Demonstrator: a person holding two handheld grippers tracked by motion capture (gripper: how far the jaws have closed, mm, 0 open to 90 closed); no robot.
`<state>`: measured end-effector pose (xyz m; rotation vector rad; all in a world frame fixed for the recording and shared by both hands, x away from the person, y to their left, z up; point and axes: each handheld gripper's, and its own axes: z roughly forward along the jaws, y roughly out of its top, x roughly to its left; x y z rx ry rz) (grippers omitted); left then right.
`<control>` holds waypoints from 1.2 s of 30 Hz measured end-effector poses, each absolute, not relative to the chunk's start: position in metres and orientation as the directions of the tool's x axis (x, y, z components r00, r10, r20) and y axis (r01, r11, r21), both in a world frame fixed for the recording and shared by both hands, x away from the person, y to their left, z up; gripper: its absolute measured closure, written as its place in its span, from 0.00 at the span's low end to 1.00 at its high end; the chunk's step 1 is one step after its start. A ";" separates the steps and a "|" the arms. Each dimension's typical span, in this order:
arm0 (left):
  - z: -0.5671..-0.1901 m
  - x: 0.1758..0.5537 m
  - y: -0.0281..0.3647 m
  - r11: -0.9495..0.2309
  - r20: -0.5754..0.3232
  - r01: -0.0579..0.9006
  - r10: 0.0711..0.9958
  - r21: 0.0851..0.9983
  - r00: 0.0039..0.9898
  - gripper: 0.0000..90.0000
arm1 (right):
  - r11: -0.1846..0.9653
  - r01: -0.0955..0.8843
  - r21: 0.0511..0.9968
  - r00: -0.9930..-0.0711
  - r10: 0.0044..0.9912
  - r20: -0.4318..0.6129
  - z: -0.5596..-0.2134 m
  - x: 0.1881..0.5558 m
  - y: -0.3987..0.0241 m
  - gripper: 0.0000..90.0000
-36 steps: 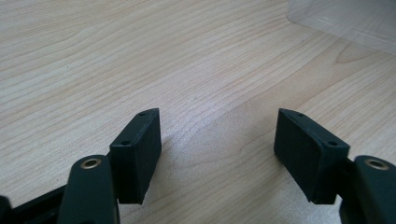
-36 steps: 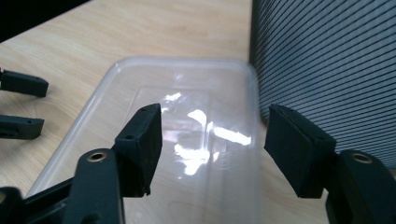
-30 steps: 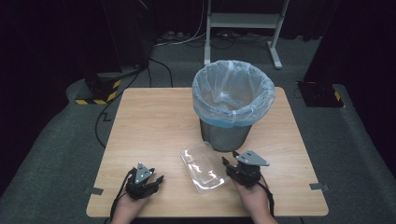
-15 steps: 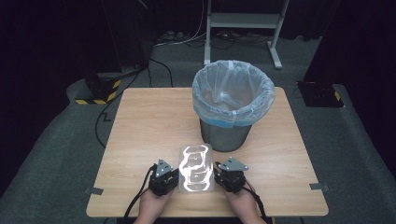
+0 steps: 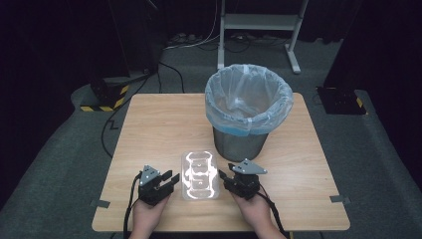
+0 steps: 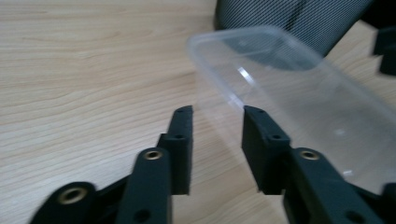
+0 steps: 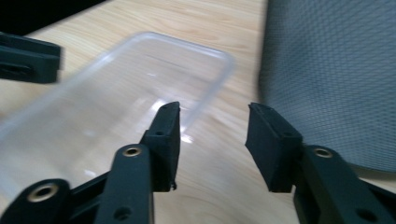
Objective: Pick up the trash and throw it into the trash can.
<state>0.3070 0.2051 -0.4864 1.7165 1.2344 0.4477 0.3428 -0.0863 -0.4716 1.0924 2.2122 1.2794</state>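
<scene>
A clear plastic container [image 5: 200,175] lies flat on a light wooden table [image 5: 149,124], near the front edge and roughly midway between the person's two hands. The left gripper [image 5: 166,180] sits just beside the container's left side, held in the left hand [image 5: 149,214]. The right gripper [image 5: 226,178] sits just beside its right side, held in the right hand [image 5: 254,209]. In the left gripper view, the left gripper [image 6: 217,116] has its two black jaws parted by a moderate gap with bare table between them; the container [image 6: 299,93] lies to the right, its near edge passing close by the right jaw, and whether they touch cannot be told. In the right gripper view, the right gripper [image 7: 212,114] has its jaws parted somewhat wider, with nothing held; the container [image 7: 116,93] lies to the left, with the left jaw overlapping its rim in the picture. Behind the container, toward the far right of the table, stands a metal mesh bin [image 5: 239,142] lined with a pale plastic bag [image 5: 249,99]. Dark floor and cables [image 5: 112,124] surround the table.
</scene>
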 end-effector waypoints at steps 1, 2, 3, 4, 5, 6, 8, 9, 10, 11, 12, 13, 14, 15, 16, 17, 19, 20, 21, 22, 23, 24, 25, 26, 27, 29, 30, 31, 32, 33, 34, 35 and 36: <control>-0.485 0.307 0.203 -0.048 -0.227 0.540 0.874 0.840 0.430 0.59 | 0.284 0.447 0.848 -0.640 0.764 0.082 -0.473 0.343 -0.082 0.57; -0.484 0.307 0.200 -0.033 -0.251 0.548 0.865 0.836 0.435 0.55 | 0.277 0.456 0.846 -0.641 0.762 0.096 -0.474 0.344 -0.080 0.56; -0.483 0.308 0.198 -0.029 -0.262 0.551 0.858 0.834 0.441 0.51 | 0.264 0.469 0.843 -0.642 0.757 0.120 -0.477 0.346 -0.076 0.54; -0.483 0.310 0.194 -0.031 -0.277 0.570 0.852 0.821 0.445 0.47 | 0.257 0.481 0.838 -0.640 0.756 0.136 -0.479 0.347 -0.075 0.53; -0.485 0.313 0.190 -0.023 -0.298 0.591 0.848 0.806 0.439 0.43 | 0.245 0.494 0.834 -0.639 0.753 0.157 -0.482 0.349 -0.073 0.51; -0.487 0.316 0.187 -0.031 -0.300 0.606 0.848 0.795 0.436 0.41 | 0.237 0.513 0.825 -0.637 0.749 0.181 -0.484 0.351 -0.072 0.50; -0.493 0.322 0.184 -0.032 -0.332 0.646 0.838 0.763 0.434 0.40 | 0.234 0.546 0.805 -0.634 0.744 0.213 -0.489 0.355 -0.070 0.47; -0.495 0.324 0.184 -0.014 -0.364 0.657 0.823 0.753 0.435 0.38 | 0.229 0.558 0.798 -0.642 0.728 0.240 -0.492 0.357 -0.070 0.47; -0.496 0.325 0.183 -0.007 -0.385 0.666 0.812 0.746 0.439 0.39 | 0.220 0.577 0.787 -0.646 0.713 0.274 -0.493 0.359 -0.070 0.47; -0.496 0.326 0.182 -0.004 -0.396 0.671 0.805 0.741 0.442 0.42 | 0.212 0.595 0.775 -0.645 0.702 0.302 -0.493 0.360 -0.070 0.51; -0.496 0.327 0.181 -0.002 -0.395 0.671 0.807 0.741 0.439 0.42 | 0.214 0.603 0.769 -0.651 0.689 0.318 -0.494 0.362 -0.071 0.53; -0.495 0.327 0.181 0.001 -0.396 0.674 0.810 0.739 0.433 0.43 | 0.214 0.608 0.765 -0.646 0.693 0.319 -0.493 0.362 -0.071 0.54; -0.495 0.327 0.183 0.012 -0.403 0.673 0.808 0.739 0.429 0.46 | 0.222 0.608 0.762 -0.646 0.697 0.312 -0.492 0.362 -0.070 0.55; -0.494 0.326 0.185 0.022 -0.413 0.671 0.804 0.741 0.429 0.50 | 0.223 0.610 0.760 -0.644 0.698 0.313 -0.491 0.362 -0.071 0.57; -0.492 0.325 0.186 0.030 -0.416 0.664 0.801 0.747 0.431 0.55 | 0.220 0.608 0.763 -0.643 0.700 0.311 -0.489 0.361 -0.073 0.60; -0.492 0.325 0.186 0.030 -0.416 0.664 0.801 0.747 0.431 0.59 | 0.212 0.600 0.771 -0.640 0.705 0.305 -0.486 0.359 -0.074 0.63; -0.484 0.319 0.187 0.028 -0.384 0.624 0.809 0.781 0.445 0.65 | 0.201 0.562 0.802 -0.646 0.713 0.273 -0.479 0.355 -0.076 0.70; -0.481 0.317 0.187 0.032 -0.373 0.607 0.814 0.794 0.446 0.70 | 0.196 0.548 0.813 -0.642 0.722 0.258 -0.475 0.353 -0.077 0.74; -0.478 0.314 0.186 0.035 -0.353 0.581 0.823 0.813 0.445 0.75 | 0.195 0.516 0.834 -0.649 0.724 0.233 -0.472 0.351 -0.078 0.79; -0.474 0.309 0.187 0.014 -0.296 0.537 0.846 0.843 0.443 0.83 | 0.193 0.500 0.845 -0.648 0.730 0.217 -0.467 0.349 -0.079 0.87; -0.471 0.304 0.186 -0.003 -0.252 0.486 0.852 0.874 0.459 0.86 | 0.214 0.485 0.848 -0.649 0.738 0.185 -0.463 0.348 -0.079 0.92; -0.468 0.301 0.185 -0.005 -0.237 0.467 0.856 0.884 0.459 0.90 | 0.225 0.463 0.857 -0.659 0.734 0.163 -0.460 0.347 -0.078 0.91; -0.466 0.298 0.185 0.004 -0.232 0.445 0.858 0.896 0.459 0.91 | 0.231 0.454 0.861 -0.661 0.735 0.151 -0.457 0.346 -0.078 0.92; -0.464 0.296 0.185 -0.004 -0.216 0.431 0.861 0.902 0.461 0.91 | 0.232 0.431 0.872 -0.666 0.734 0.134 -0.455 0.344 -0.078 0.91; -0.461 0.294 0.185 0.000 -0.205 0.408 0.864 0.913 0.461 0.92 | 0.237 0.424 0.874 -0.667 0.735 0.124 -0.452 0.343 -0.077 0.91; -0.457 0.291 0.186 0.007 -0.197 0.384 0.866 0.923 0.460 0.92 | 0.235 0.376 0.896 -0.669 0.739 0.087 -0.445 0.338 -0.075 0.91; -0.453 0.290 0.188 -0.001 -0.181 0.366 0.868 0.931 0.462 0.92 | 0.233 0.360 0.904 -0.670 0.739 0.077 -0.443 0.337 -0.074 0.91; -0.450 0.289 0.189 -0.003 -0.172 0.353 0.870 0.936 0.463 0.92 | 0.231 0.341 0.911 -0.673 0.737 0.065 -0.438 0.334 -0.073 0.91; -0.446 0.288 0.190 -0.003 -0.164 0.340 0.872 0.940 0.462 0.92 | 0.233 0.330 0.915 -0.676 0.735 0.057 -0.436 0.333 -0.072 0.91; -0.442 0.287 0.190 -0.007 -0.155 0.330 0.874 0.944 0.461 0.92 | 0.233 0.309 0.922 -0.677 0.734 0.042 -0.432 0.332 -0.071 0.91; -0.439 0.286 0.190 -0.005 -0.150 0.316 0.874 0.949 0.462 0.92 | 0.232 0.292 0.928 -0.680 0.733 0.031 -0.428 0.332 -0.070 0.91; -0.439 0.286 0.190 -0.005 -0.150 0.316 0.874 0.949 0.462 0.92 | 0.230 0.275 0.933 -0.680 0.733 0.020 -0.425 0.332 -0.069 0.91; -0.430 0.284 0.191 -0.021 -0.120 0.285 0.875 0.958 0.469 0.92 | 0.230 0.261 0.938 -0.681 0.732 0.010 -0.422 0.332 -0.069 0.91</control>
